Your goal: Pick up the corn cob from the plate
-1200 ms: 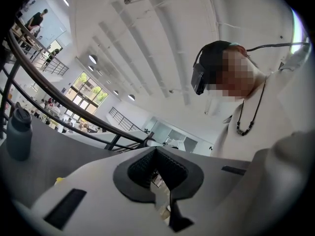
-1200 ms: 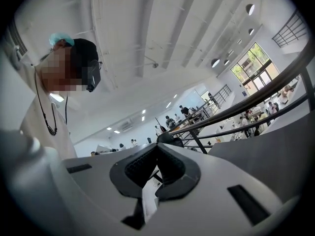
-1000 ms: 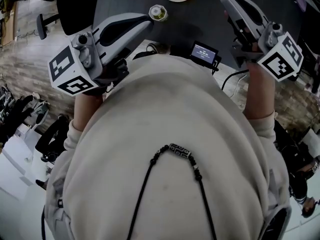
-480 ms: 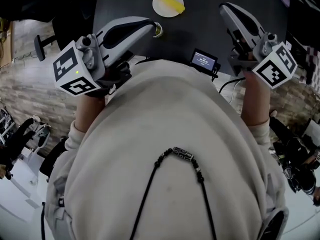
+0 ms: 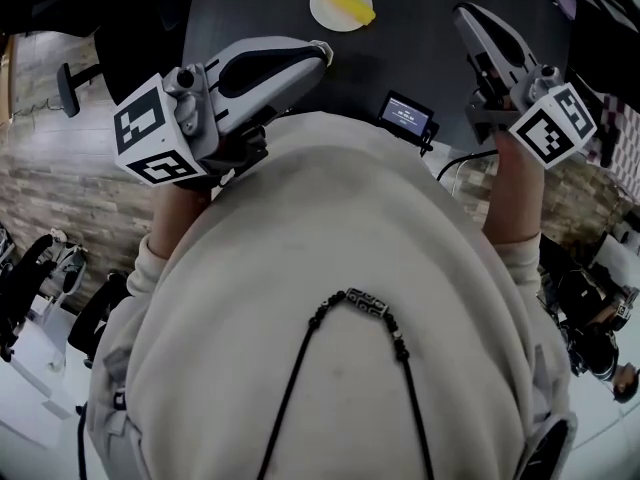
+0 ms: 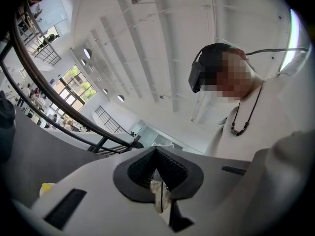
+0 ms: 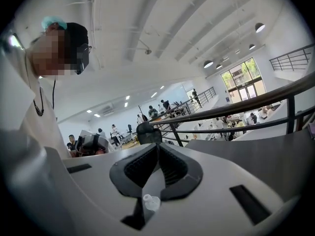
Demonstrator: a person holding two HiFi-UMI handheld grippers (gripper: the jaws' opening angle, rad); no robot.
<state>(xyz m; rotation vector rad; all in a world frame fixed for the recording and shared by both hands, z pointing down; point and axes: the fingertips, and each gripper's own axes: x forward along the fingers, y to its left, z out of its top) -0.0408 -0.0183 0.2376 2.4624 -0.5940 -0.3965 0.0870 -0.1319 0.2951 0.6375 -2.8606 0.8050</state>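
Note:
A yellow corn cob (image 5: pixel 347 1) lies across a small white plate (image 5: pixel 326 10) on the dark table (image 5: pixel 420 38), at the top of the head view. My left gripper (image 5: pixel 318 52) is held up in front of the person's chest, shut and empty, its tip short of the plate and to its lower left. Off to the right of the plate, my right gripper (image 5: pixel 464 12) is raised too, shut with nothing in it. In the left gripper view the gripper (image 6: pixel 156 150) points up at ceiling and person. The right gripper (image 7: pixel 157 146) faces railings; neither gripper view shows the cob.
A small device with a lit screen (image 5: pixel 406 114) and a cable sits at the table's near edge between the grippers. The person's pale sweater (image 5: pixel 340 298) fills the lower head view. A chair base (image 5: pixel 68 76) stands on the floor at left.
The plate with the cob has come further down into the head view. The left gripper's tip now covers the small jar that showed beside it. Both grippers stay shut.

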